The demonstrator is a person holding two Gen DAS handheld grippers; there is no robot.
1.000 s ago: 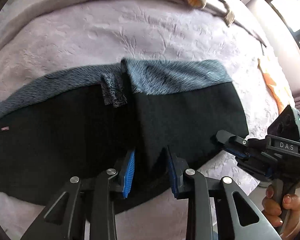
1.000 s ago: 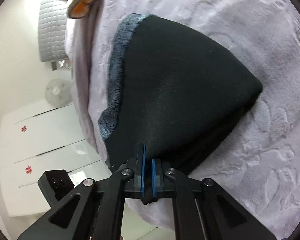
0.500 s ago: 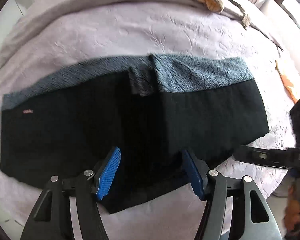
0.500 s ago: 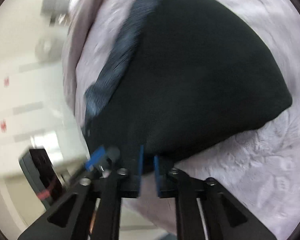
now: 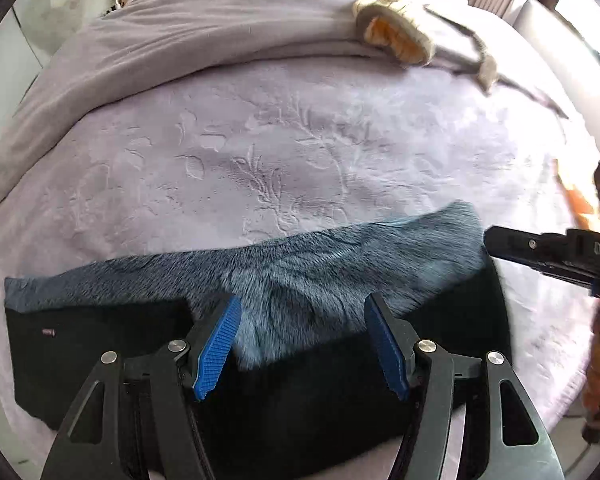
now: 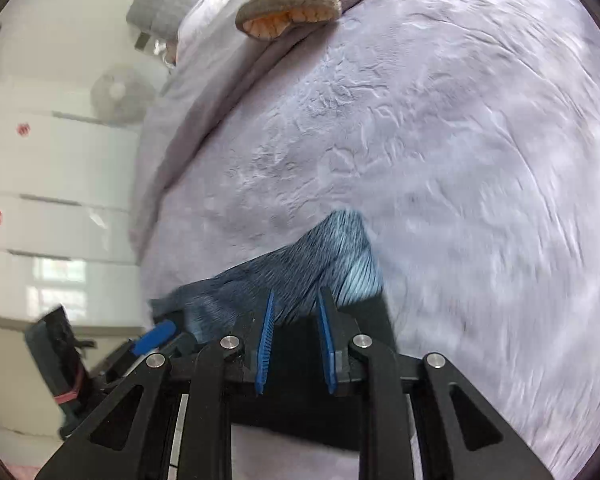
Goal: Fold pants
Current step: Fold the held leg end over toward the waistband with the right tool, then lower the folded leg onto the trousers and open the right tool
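1. Lying flat on the bed [image 5: 284,152], the pants [image 5: 100,360] sat folded near its edge, likely just laid down.
2. Left gripper [image 5: 300,344] hovered over them, fingers spread, holding nothing.
3. Right gripper [image 6: 296,344] had just been opening, fingers slightly apart, nothing pinched between them.
4. Pants were black outside, with grey-blue fleece lining showing along the far edge.

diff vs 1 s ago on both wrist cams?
Both let go. The left gripper and right gripper were shut on the near edge of the pants; their jaws have just been opening and now stand apart above the blue-grey lining, nothing pinched. Both views have shifted toward that far edge. The pants stay folded on the bedspread.
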